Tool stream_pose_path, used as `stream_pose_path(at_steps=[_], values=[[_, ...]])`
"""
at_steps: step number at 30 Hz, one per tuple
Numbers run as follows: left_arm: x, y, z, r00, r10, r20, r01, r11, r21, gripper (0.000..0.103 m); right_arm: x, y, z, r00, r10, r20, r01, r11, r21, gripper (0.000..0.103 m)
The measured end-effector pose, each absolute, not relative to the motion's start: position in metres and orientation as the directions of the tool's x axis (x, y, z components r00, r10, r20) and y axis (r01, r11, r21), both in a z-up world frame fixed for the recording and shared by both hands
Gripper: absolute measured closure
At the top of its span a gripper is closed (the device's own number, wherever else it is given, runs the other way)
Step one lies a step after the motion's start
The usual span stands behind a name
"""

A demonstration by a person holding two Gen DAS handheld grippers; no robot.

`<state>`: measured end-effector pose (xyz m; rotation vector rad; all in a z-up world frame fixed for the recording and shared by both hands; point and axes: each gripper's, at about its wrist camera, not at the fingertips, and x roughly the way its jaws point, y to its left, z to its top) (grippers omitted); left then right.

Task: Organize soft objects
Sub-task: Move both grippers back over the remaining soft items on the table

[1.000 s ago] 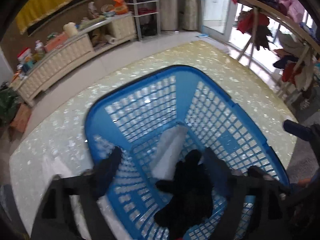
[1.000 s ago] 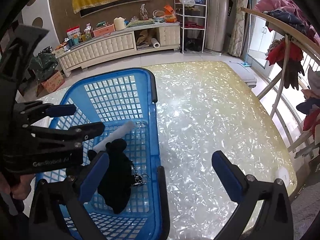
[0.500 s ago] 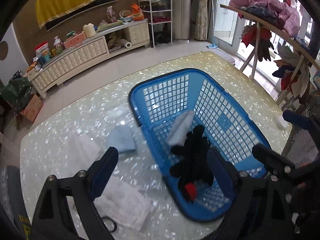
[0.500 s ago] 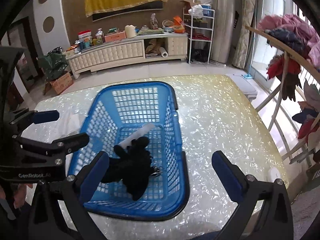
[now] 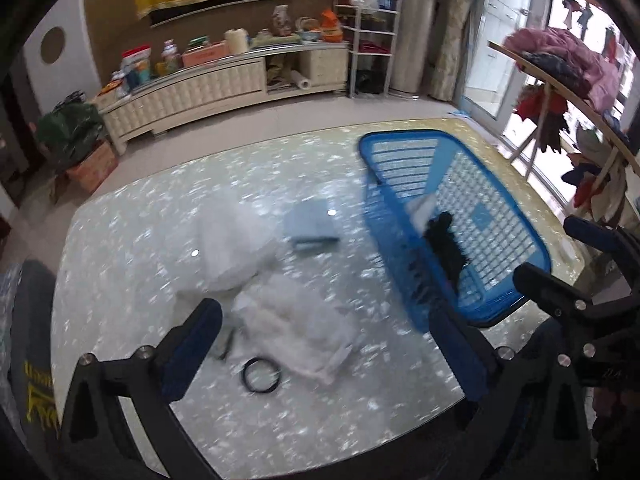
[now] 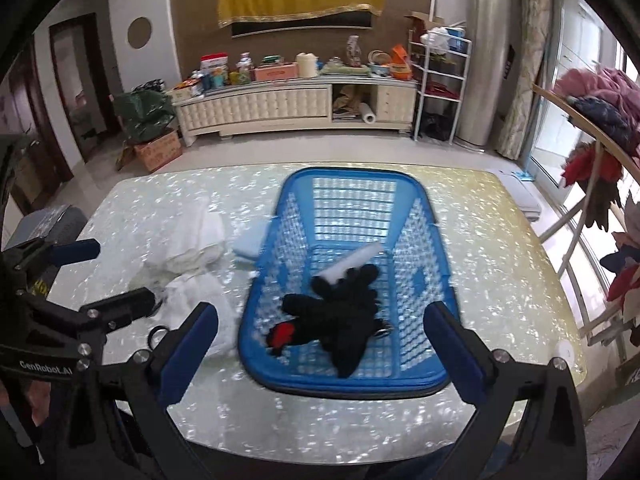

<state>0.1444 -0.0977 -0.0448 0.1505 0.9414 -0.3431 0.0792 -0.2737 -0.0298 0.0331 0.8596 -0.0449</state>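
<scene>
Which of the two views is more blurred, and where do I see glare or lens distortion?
Left wrist view: strong motion blur smears the blue basket and the white cloths; small glare spots on the table. Right wrist view: sharper, basket rim only slightly smeared; bright window washes out the right side. Both views: fisheye bends the table edges, dark corners.

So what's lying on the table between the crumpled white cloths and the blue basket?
A folded pale-blue cloth lies flat between the white cloths and the blue basket; the left wrist view shows it best.
</scene>
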Motion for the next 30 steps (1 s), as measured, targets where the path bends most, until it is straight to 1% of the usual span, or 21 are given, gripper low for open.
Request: stream_pose_path(at_steps=[8,14,18,21,30], values=[[0.133,-0.033,-0.057,0.546,-0.169,-0.820,0.267,0.963,-0.021,0.001,0.090,-0.223,-0.041,0.639,0.039,-0.769,-0.049,0.999,0.009,0.000],[0.125,0.003,-0.071,0.544,-0.092,-0.834,0.235,0.971,0.046,0.001,0.097,-0.191,-0.057,0.609,0.107,-0.786,-0.117,0.992,0.045,0.000],[0.128,0.031,-0.082,0.526,-0.107,-0.844,0.209,0.978,0.007,0.001,0.104,-0.171,-0.064,0.589,0.122,-0.799,-0.164,0.986,0.030,0.000],[0.132,0.044,-0.092,0.517,-0.078,-0.853,0.188,0.982,0.024,0.001,0.109,-0.155,-0.070,0.574,0.128,-0.808,-0.194,0.981,0.017,0.000],[0.151,0.056,-0.123,0.422,-0.090,-0.902,0.221,0.975,0.006,0.001,0.126,-0.120,-0.099,0.509,0.139,-0.850,-0.245,0.969,0.011,0.000]])
